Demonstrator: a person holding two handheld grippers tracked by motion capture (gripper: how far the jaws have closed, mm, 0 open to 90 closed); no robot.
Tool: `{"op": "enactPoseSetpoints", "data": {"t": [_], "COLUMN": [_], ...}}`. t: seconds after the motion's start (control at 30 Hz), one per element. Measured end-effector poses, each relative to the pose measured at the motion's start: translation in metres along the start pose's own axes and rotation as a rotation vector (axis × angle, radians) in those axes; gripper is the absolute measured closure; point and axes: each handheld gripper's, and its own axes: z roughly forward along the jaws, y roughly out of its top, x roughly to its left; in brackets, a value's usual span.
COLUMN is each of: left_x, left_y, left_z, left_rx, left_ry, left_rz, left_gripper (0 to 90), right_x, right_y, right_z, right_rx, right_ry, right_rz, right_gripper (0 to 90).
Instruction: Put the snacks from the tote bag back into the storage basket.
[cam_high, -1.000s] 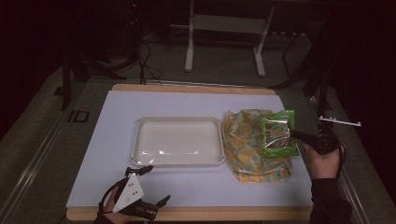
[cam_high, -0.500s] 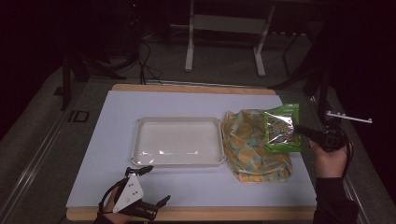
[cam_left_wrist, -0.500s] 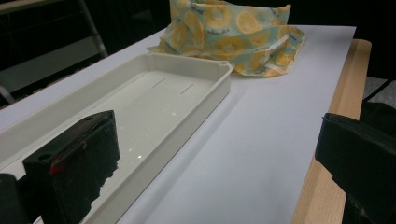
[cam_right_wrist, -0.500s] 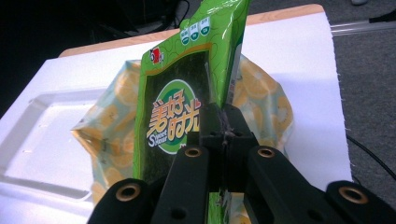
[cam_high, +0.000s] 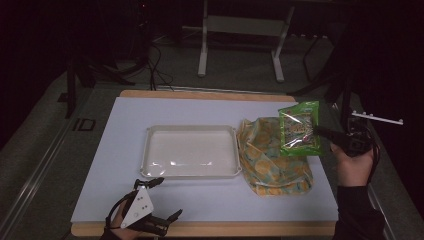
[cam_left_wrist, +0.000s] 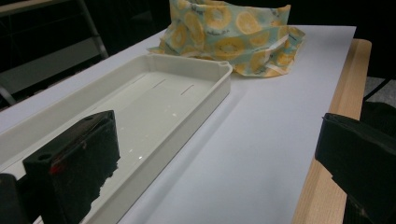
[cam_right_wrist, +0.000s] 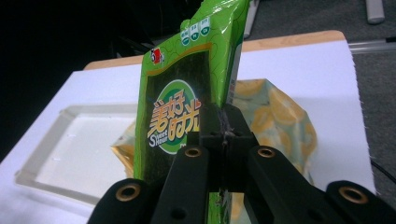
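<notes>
Snack packet (cam_high: 299, 129) now higher above cloth (cam_high: 274, 161)

The tray (cam_high: 190, 151) sat mid-counter (cam_high: 125, 125), with the cloth bag (cam_high: 272, 160) just beside its right edge. The snack packet (cam_high: 298, 129) was held above the bag's right side by the right hand-held gripper (cam_high: 325, 134). The left hand-held gripper (cam_high: 162, 200) lay at the counter's near edge, in front of the tray's left end.

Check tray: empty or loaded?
Empty. Tray shows bare white floor; packet is held above the cloth by the right gripper.
</notes>
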Motion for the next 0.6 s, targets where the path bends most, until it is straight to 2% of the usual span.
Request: {"op": "enactPoseSetpoints", "data": {"t": [0.5, 0.6], "left_x": [0.000, 0.000], "left_y": [0.000, 0.000], "left_z": [0.000, 0.000], "left_rx": [0.006, 0.005], "left_ry": [-0.005, -0.005], "left_rz": [0.002, 0.003], "left_gripper": [0.3, 0.3], "right_x": [0.028, 0.037], "right_y": [0.013, 0.016], "right_z": [0.010, 0.014], "right_rx": [-0.010, -0.007], "right_ry": [0.059, 0.066], "right_rz": [-0.030, -0.048], "right_gripper": [89.3, 89.3]}}
